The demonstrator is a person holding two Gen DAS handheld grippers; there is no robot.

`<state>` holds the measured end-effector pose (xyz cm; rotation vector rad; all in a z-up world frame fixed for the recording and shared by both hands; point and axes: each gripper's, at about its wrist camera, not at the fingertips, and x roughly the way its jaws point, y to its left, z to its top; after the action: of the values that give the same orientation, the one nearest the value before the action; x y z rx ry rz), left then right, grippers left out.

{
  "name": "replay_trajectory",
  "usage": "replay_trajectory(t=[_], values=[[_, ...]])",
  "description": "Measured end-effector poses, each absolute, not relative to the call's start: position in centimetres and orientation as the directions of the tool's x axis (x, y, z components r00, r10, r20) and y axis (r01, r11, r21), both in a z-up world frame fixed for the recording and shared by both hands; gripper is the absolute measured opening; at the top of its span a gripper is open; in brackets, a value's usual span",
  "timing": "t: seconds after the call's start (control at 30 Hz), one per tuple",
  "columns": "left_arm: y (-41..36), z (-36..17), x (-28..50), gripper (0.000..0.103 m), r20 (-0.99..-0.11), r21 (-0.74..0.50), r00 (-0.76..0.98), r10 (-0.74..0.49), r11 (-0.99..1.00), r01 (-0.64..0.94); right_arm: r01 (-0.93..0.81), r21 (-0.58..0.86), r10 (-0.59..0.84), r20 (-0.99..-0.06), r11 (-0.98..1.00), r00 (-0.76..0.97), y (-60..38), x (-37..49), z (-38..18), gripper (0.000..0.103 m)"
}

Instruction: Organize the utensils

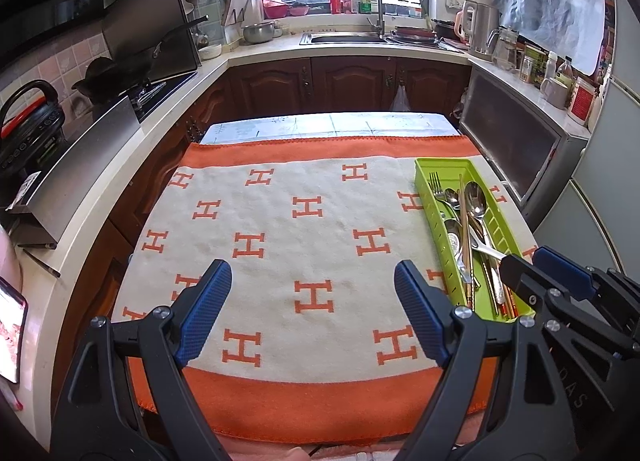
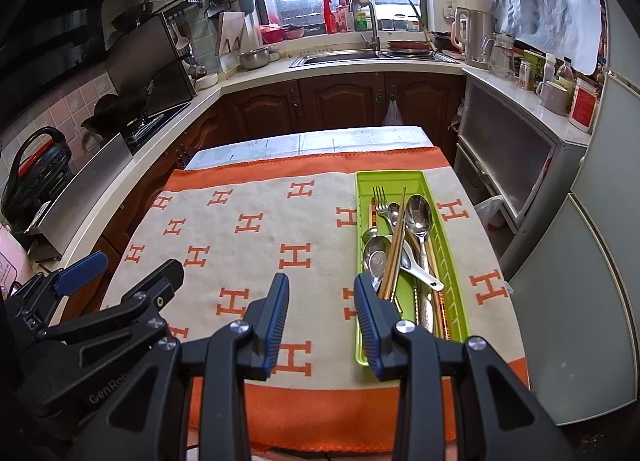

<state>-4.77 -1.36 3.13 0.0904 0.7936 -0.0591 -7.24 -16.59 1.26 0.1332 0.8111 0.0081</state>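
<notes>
A long lime-green plastic cutlery tray (image 2: 448, 261) sits along the right side of an orange-bordered cream blanket patterned with orange H shapes (image 1: 280, 245), spread over a table in a home kitchen. Inside the tray lies a loose heap of utensils: a steel fork (image 2: 381, 201), a large steel spoon (image 2: 418, 215), a white ceramic soup spoon (image 2: 420, 271), a pair of wooden chopsticks (image 2: 394, 253) and several more spoons and sticks, crossing one another rather than lying in rows. No utensil shows on the blanket outside the tray.

The left gripper (image 1: 312, 313) hovers over the bare middle of the blanket, jaws wide and holding nothing. The right gripper (image 2: 322, 321) hangs at the tray's near end, jaws moderately apart and likewise holding nothing, its right finger just in front of the chopstick ends.

Judged from this, the scene fits two stages: utensils gathered into the tray with the job near done, or a jumbled tray awaiting sorting by kind. Which it is cannot be settled here. Any pick from the heap would call for singling out one handle among overlapping ones.
</notes>
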Motion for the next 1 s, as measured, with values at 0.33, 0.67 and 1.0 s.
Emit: replay_trajectory(t=[0.33,0.67,1.0], values=[[-1.46,3.10,-4.82,0.082,-0.714,0.061,0.700,-0.017,0.994,0.087,0.044,0.123,0.059,-0.722,0.991,0.689,-16.51,-7.29,1.24,0.034],[-1.57,3.14,-4.93,0.082,-0.715,0.061,0.699,-0.015,0.995,0.084,0.045,0.124,0.059,-0.722,0.991,0.689,-16.50,-7.35,1.21,0.034],[-1.70,2.92,-4.87,0.082,-0.718,0.062,0.696,-0.019,0.994,0.091,0.046,0.125,0.059,-0.723,0.991,0.688,-16.47,-7.37,1.14,0.034]])
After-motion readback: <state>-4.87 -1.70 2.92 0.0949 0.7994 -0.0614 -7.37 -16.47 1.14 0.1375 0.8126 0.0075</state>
